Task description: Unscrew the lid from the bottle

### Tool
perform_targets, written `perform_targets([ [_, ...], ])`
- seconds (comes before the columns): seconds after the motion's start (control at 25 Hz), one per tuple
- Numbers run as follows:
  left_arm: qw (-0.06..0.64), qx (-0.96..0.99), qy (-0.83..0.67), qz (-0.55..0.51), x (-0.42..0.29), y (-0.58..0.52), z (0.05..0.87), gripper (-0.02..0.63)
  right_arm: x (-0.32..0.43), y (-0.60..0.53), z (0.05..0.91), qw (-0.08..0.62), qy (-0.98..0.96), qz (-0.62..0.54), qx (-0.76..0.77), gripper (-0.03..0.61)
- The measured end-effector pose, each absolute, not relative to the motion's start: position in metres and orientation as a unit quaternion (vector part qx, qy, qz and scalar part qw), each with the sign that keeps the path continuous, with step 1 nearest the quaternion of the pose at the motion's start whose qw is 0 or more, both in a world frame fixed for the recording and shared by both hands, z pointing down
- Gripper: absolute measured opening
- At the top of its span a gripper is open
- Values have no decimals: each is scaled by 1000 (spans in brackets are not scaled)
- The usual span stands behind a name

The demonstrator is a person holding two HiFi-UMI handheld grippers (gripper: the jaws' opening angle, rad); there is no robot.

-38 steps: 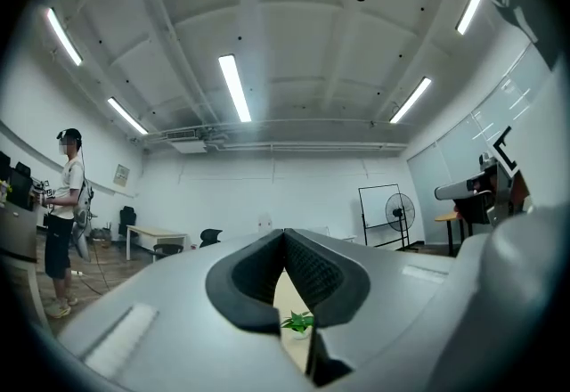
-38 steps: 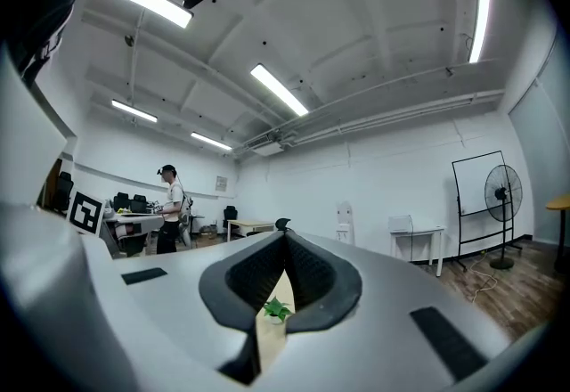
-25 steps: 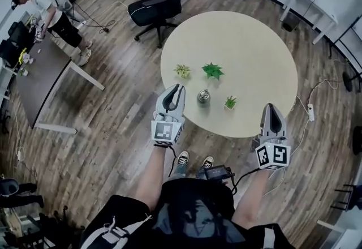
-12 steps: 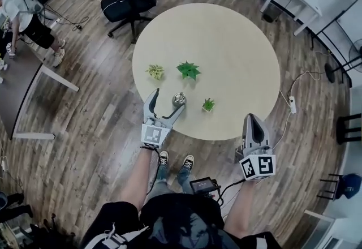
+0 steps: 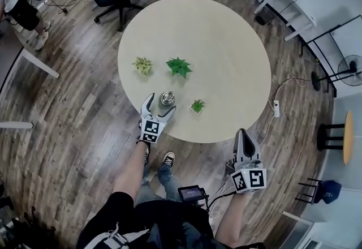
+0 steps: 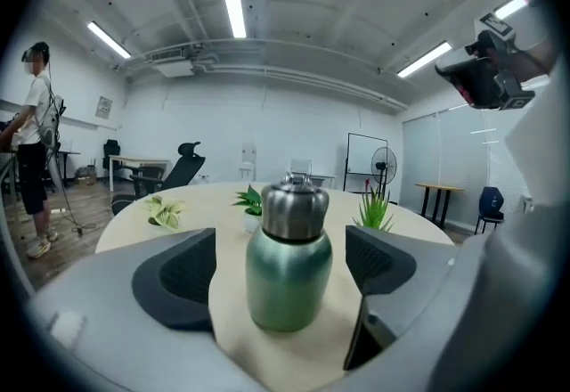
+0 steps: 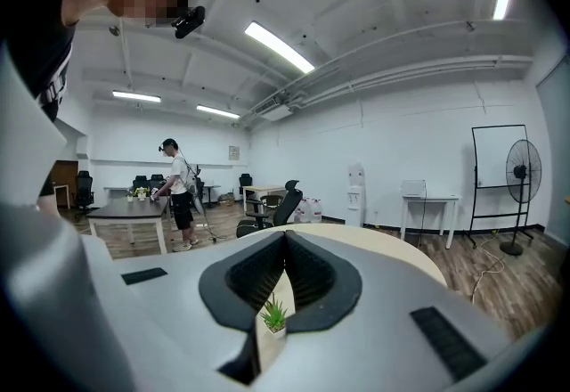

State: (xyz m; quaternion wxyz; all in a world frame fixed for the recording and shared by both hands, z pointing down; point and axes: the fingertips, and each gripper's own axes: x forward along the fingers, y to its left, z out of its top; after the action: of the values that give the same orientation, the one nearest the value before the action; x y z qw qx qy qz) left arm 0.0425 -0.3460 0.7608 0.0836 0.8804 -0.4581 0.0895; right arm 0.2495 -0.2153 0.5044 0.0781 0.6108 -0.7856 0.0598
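The left gripper [image 5: 160, 104], jaws just opened wide, flanks the bottle [image 6: 287, 279] untouched — best clamp low on its body, leaving the lid [image 6: 294, 210] clear for the right gripper [image 7: 285, 246] — jaws shut

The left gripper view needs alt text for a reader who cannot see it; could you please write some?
A green metal bottle with a steel lid stands upright, untouched, between the just-opened jaws of the left gripper on a round beige table. Three small potted plants stand behind it.
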Motion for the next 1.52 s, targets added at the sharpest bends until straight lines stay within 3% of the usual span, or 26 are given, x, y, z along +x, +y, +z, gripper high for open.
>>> perform_targets([
  [0.24,98,880,-449,123,57,-357,794,443,241,-210,517,97,-790,64,602,5],
  [0.4,104,879,-446,133,57,-356,801,365,243,-208,520,102,-788,66,603,5],
  [0.64,117,887,-424,142,53,-353,800,362,239,-209,520,100,-790,64,601,5],
  [1.04,51,918,-376,116,62,-331,661,360,199,-228,499,53,-817,53,571,6],
  [1.36,35,931,-351,99,64,-301,529,360,120,-245,449,17,-881,21,473,253],
  [1.52,22,933,-344,105,60,-288,504,360,88,-250,428,-13,-900,15,435,329],
])
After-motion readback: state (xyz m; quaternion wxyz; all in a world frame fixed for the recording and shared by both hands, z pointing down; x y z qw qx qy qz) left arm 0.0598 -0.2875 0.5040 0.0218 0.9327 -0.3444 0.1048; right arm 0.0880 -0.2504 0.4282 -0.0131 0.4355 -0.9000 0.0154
